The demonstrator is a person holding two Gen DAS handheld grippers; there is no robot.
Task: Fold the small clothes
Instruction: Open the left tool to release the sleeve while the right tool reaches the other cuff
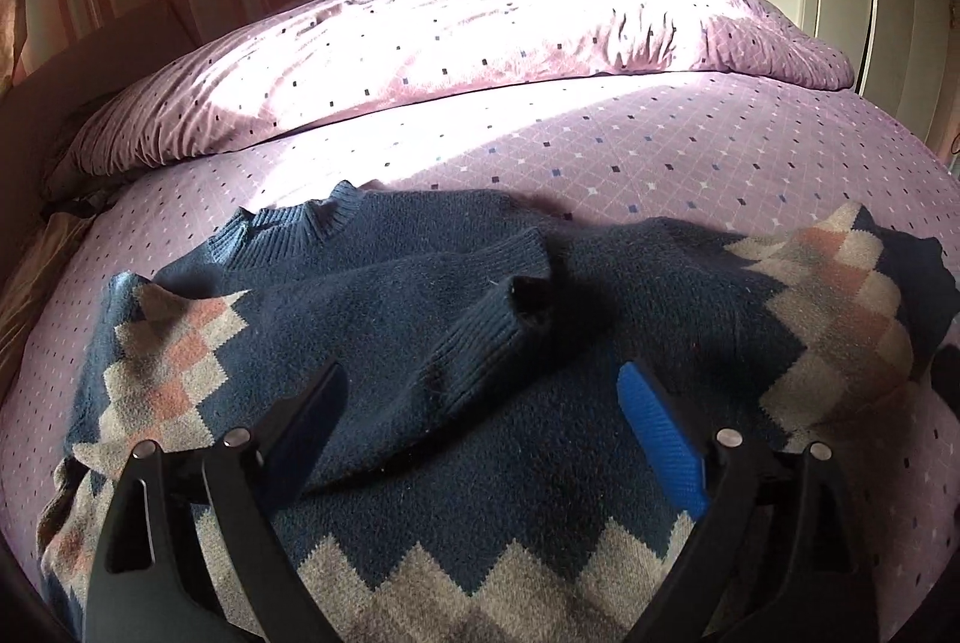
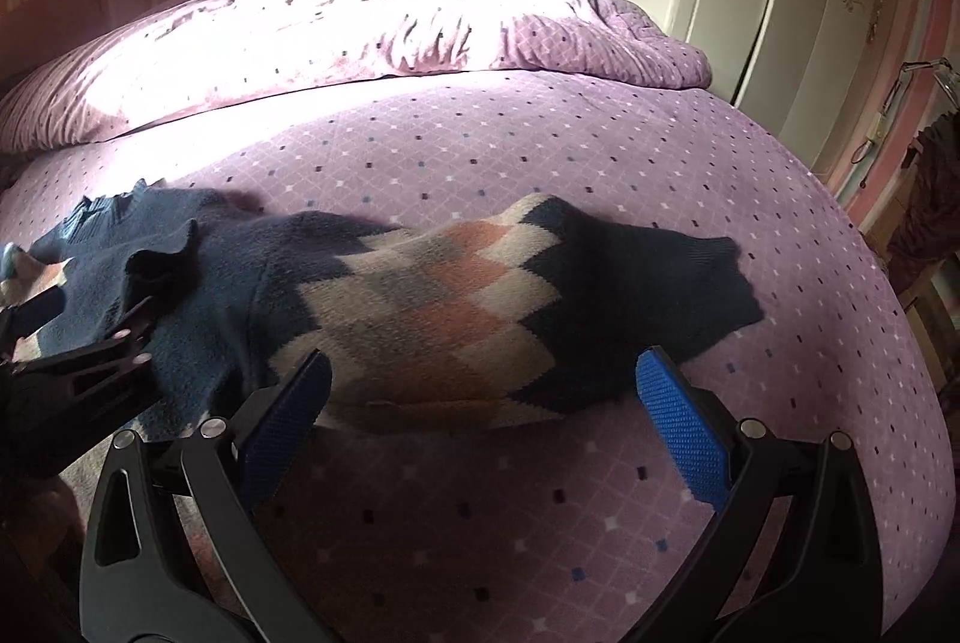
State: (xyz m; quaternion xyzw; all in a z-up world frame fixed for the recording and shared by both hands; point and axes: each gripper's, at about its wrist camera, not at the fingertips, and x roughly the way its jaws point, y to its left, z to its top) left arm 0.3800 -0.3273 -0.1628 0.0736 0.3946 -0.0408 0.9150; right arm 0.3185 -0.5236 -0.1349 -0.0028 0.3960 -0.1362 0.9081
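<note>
A small blue knit sweater [image 1: 480, 463] with pink and cream diamond bands lies flat on the purple bed sheet [image 1: 660, 144]. Its left sleeve is folded in across the chest, cuff [image 1: 510, 325] near the middle. The right sleeve [image 2: 480, 307] stretches out to the right, with its dark cuff [image 2: 708, 283] on the sheet. My left gripper [image 1: 483, 403] is open and empty, low over the sweater body. My right gripper [image 2: 483, 391] is open and empty, just in front of the right sleeve. The left gripper also shows in the right wrist view [image 2: 114, 343].
A rumpled purple duvet [image 1: 450, 42] lies across the far side of the bed, brightly sunlit. A striped wall stands behind it. A white wardrobe [image 2: 810, 12] stands at the right. The bed's right edge [image 2: 900, 319] drops off beside the sleeve cuff.
</note>
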